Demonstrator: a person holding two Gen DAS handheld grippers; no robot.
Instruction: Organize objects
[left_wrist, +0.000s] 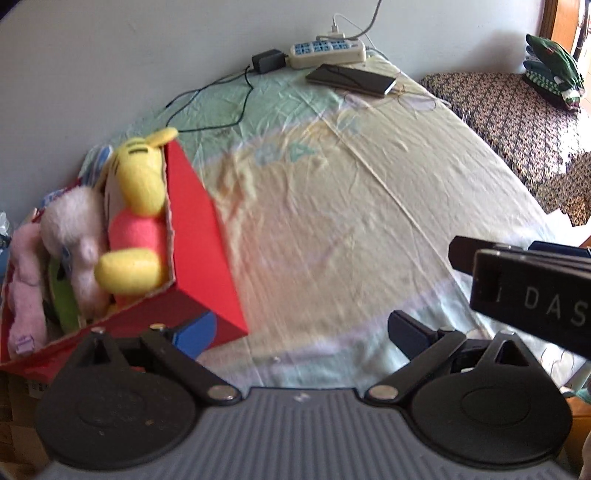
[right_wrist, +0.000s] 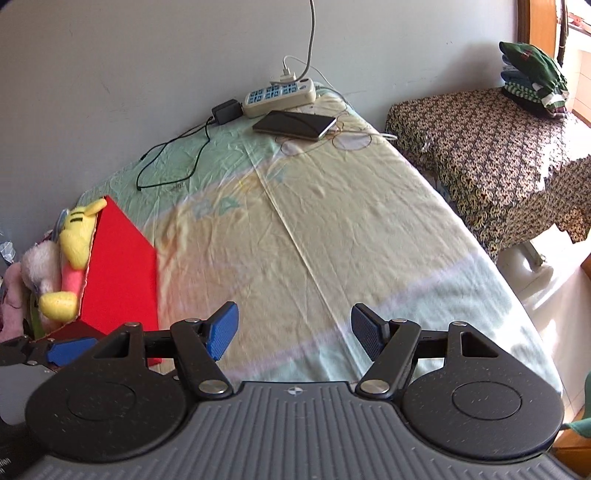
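I see both claws, left (left_wrist: 303, 332) and right (right_wrist: 293, 334), gaping wide and empty over the bed (right_wrist: 332, 229), soft toys (left_wrist: 136, 206) packed in the red box (left_wrist: 199, 236)

The red box (left_wrist: 199, 236) runs off the left edge in both views – plush toys (left_wrist: 77, 236) inside overlap, lower ones hidden; the left gripper (left_wrist: 295, 332) blurs the sheet (left_wrist: 332, 206).

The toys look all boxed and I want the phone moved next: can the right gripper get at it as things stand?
Probably yes. The right gripper is open and empty, and only bare bedsheet lies between it and the phone, though a power strip sits close behind.
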